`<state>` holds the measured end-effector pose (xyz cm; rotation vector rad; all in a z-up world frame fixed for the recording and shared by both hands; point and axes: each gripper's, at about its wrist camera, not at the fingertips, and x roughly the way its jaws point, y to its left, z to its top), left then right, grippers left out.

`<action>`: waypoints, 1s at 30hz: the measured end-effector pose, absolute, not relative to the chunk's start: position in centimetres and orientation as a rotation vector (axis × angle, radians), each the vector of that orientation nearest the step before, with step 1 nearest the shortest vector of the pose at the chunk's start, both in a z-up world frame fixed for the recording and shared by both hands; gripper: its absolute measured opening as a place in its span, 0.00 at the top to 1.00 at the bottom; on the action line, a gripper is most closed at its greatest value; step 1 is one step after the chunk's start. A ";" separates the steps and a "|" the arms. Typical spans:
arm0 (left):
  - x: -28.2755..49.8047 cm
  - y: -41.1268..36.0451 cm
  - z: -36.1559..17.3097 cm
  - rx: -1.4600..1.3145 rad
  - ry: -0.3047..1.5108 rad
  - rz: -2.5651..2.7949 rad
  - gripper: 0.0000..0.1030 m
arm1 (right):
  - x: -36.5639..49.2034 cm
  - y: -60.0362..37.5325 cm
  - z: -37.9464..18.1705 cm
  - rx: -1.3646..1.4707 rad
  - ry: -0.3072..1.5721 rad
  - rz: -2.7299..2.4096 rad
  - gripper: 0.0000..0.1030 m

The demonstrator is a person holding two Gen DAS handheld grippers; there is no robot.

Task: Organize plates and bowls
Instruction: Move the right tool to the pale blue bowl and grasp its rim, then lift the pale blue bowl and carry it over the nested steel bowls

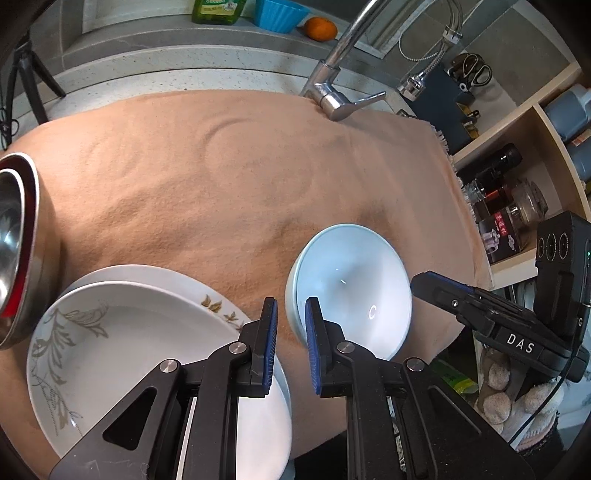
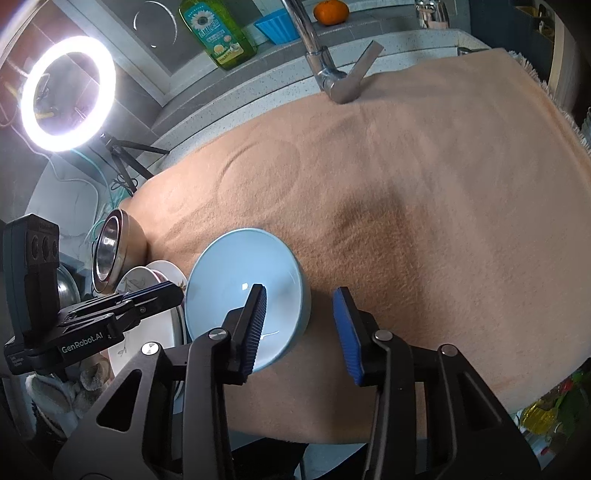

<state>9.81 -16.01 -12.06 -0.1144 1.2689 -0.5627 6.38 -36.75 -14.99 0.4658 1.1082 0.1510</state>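
Note:
A light blue bowl (image 1: 351,288) (image 2: 236,273) sits on the peach cloth (image 1: 221,166) near its front edge. My right gripper (image 2: 299,299) is open and straddles the bowl's right wall, one finger over the inside and the other outside above the cloth. In the left wrist view it (image 1: 421,282) reaches in at the bowl's right rim. My left gripper (image 1: 291,306) (image 2: 177,290) has its jaws a narrow gap apart, gripping nothing, between the bowl's left rim and a stack of white leaf-patterned plates (image 1: 110,350) (image 2: 136,280). Nested steel bowls with red rims (image 1: 14,251) (image 2: 109,251) stand left of the plates.
A chrome faucet (image 1: 332,96) (image 2: 332,81) rises at the cloth's far edge. On the ledge behind are a green soap bottle (image 2: 218,33), a blue cup (image 1: 280,14) and an orange (image 1: 320,28). A shelf of bottles (image 1: 509,206) is right; a ring light (image 2: 68,92) is left.

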 end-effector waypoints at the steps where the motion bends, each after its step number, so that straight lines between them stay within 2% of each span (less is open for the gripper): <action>1: 9.8 -16.1 -12.2 -0.110 1.274 -0.562 0.87 | 6.4 -36.7 -15.2 0.469 1.114 0.157 0.63; 4: 9.8 -16.3 -12.5 -0.106 1.285 -0.561 0.87 | 6.6 -36.4 -15.7 0.468 1.129 0.164 0.66; 11: 9.9 -16.6 -12.9 -0.093 1.293 -0.577 0.87 | 6.8 -36.1 -17.0 0.497 1.169 0.179 0.80; 12: 9.9 -16.7 -13.0 -0.093 1.293 -0.577 0.89 | 6.8 -36.1 -17.1 0.501 1.174 0.182 0.84; 16: 10.0 -16.9 -13.4 -0.094 1.301 -0.585 0.91 | 6.9 -36.1 -17.4 0.502 1.184 0.181 0.88; 30: 9.4 -16.2 -11.8 -0.120 1.261 -0.585 0.91 | 6.8 -36.0 -16.4 0.505 1.185 0.185 0.89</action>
